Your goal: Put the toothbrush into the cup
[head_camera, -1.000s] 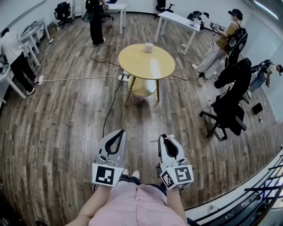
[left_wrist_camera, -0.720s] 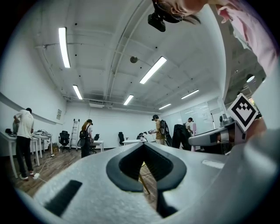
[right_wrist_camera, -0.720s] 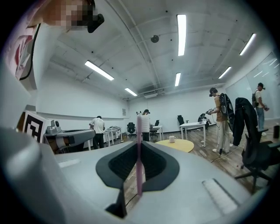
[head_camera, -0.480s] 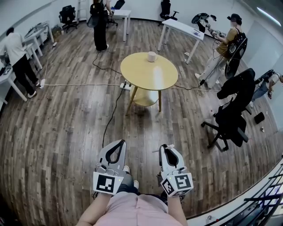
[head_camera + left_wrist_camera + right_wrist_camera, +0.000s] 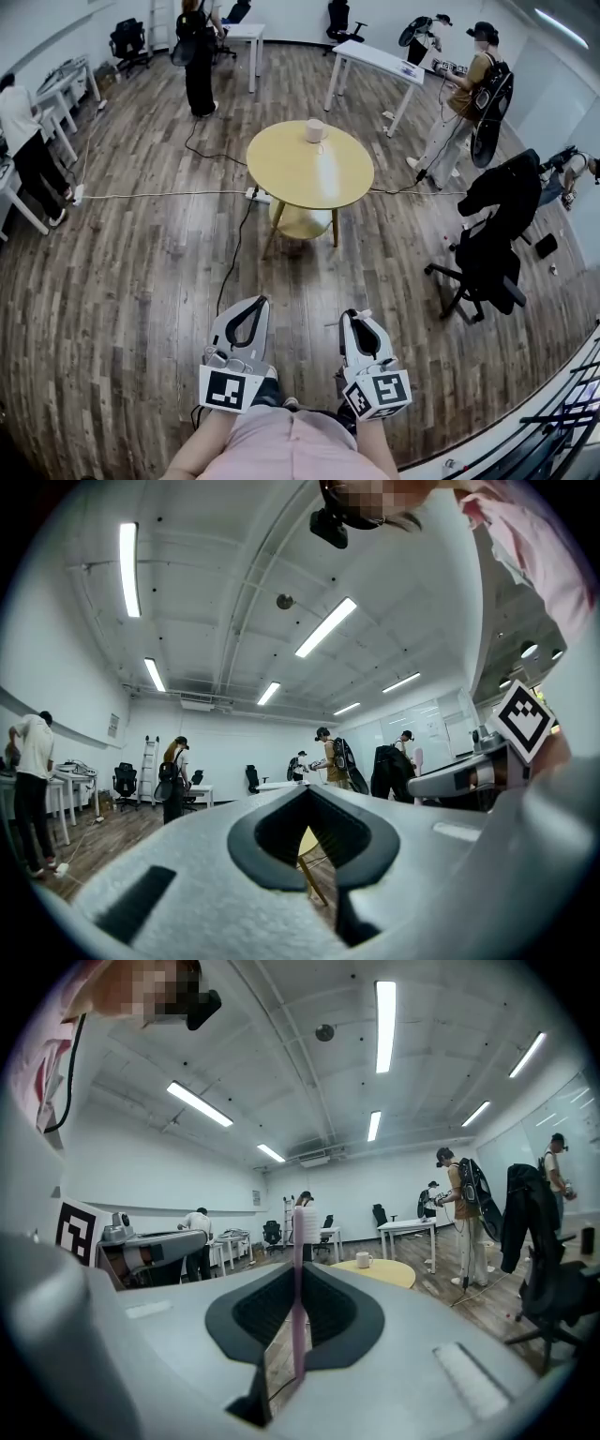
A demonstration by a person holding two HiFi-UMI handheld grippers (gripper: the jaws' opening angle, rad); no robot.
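OPEN OFFICE, MID-CARRY: My right gripper (image 5: 352, 314) has its jaws drawn nearly together on the slim pink handle of the toothbrush (image 5: 297, 1297). The handle runs down the seam between the pads and the bristle head juts out past the tips. I judge it is pinched that way so the free end can lead into a narrow opening.

My left gripper (image 5: 259, 302) rides at 9 o'clock of the right one. Its jaws are closed tip to tip on nothing, and only a table leg shows through their loop. It looks parked alongside because one tool is enough for this job.

The cup (image 5: 316, 129), white, stands at 12 o'clock from me, on the far side of the round yellow table (image 5: 281, 173) and well apart from both grippers across the wooden floor (image 5: 141, 281). Both grippers point toward that table. By my reading the brush is secured and the approach to the cup is yet to be made.
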